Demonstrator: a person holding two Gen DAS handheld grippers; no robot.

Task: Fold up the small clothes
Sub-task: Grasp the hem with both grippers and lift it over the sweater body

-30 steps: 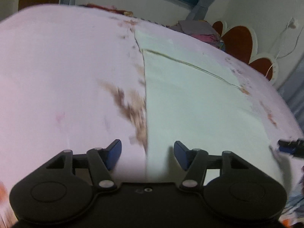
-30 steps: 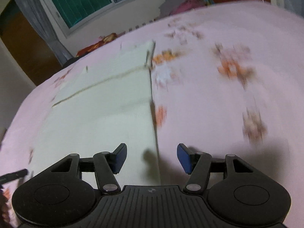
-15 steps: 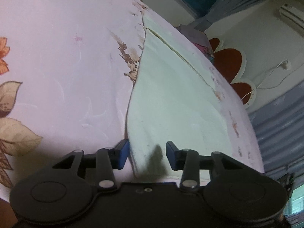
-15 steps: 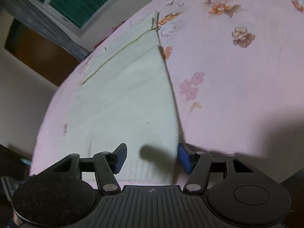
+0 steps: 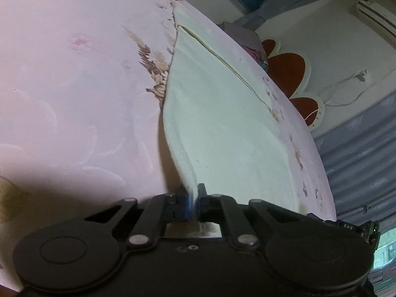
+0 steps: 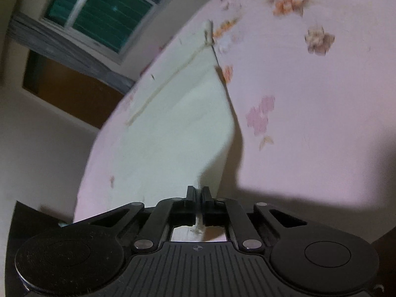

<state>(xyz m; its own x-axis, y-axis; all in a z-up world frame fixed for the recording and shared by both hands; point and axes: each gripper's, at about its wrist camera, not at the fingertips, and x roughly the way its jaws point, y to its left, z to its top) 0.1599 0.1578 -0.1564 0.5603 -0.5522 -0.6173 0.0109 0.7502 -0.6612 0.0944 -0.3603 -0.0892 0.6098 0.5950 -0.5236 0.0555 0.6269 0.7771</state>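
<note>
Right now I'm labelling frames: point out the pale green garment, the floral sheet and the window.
pale green garment (image 5: 222,128), left wrist view, its flat middle.
floral sheet (image 6: 321,113), right wrist view, bare pink area.
window (image 6: 109,17), right wrist view, its pane.

Bedsheet (image 5: 74,86) lies bare on both sides of the cloth (image 5: 222,123); headboard (image 5: 289,71) bounds the far end.

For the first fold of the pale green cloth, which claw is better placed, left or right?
Neither alone: the left claw and the right claw each pinch a near corner of the cloth, so both should lift together.
</note>
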